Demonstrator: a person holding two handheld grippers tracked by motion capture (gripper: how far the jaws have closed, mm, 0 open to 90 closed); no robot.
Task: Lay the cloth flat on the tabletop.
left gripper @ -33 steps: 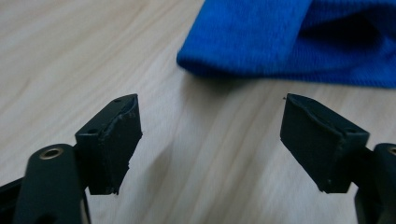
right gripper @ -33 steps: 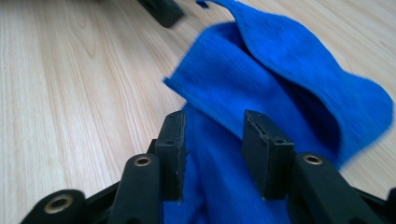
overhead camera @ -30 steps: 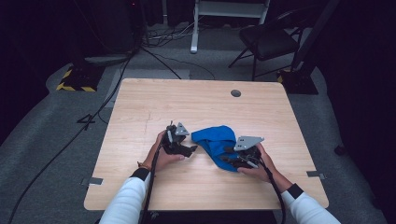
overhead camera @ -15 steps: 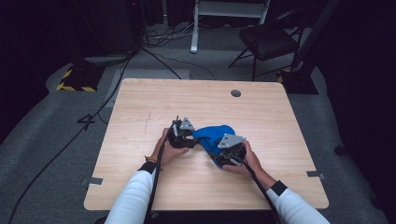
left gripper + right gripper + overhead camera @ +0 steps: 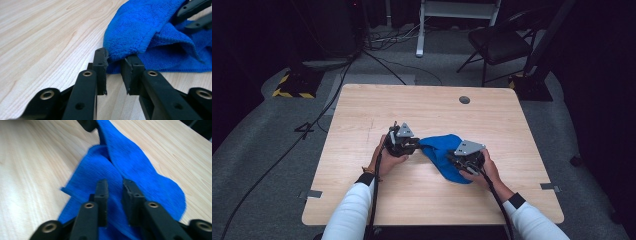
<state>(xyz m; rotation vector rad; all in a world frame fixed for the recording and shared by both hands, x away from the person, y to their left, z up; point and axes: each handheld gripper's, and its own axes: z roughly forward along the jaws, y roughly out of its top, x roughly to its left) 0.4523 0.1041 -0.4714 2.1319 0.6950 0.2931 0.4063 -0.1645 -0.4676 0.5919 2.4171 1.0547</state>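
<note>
- In the left gripper view, the left gripper (image 5: 115, 72) has its jaws parted by a narrow gap, and a folded corner of the blue cloth (image 5: 147, 32) sits at the tips between them; whether the pads pinch it I cannot tell.
- In the right gripper view, the right gripper (image 5: 115, 195) has its jaws a little apart above the cloth (image 5: 140, 172), with blue fabric seen through the gap; no clear grasp can be told.
- That view is blurred, and a ridge of cloth runs toward 12 o'clock up to the other gripper's dark tip.
- The left gripper view shows the terry weave and stitched hem, with the right gripper's jaws at 1 o'clock.
- From the high view, the left hand (image 5: 384, 157) holds its gripper (image 5: 408, 145) pointing toward 3 o'clock, and the right hand (image 5: 484, 170) holds its gripper (image 5: 459, 162) pointing toward 9 to 10 o'clock.
- The cloth (image 5: 439, 150) lies between them, just toward 6 o'clock of the centre of the wooden table (image 5: 362, 125).
- White sleeves (image 5: 349, 212) enter from 6 o'clock.
</note>
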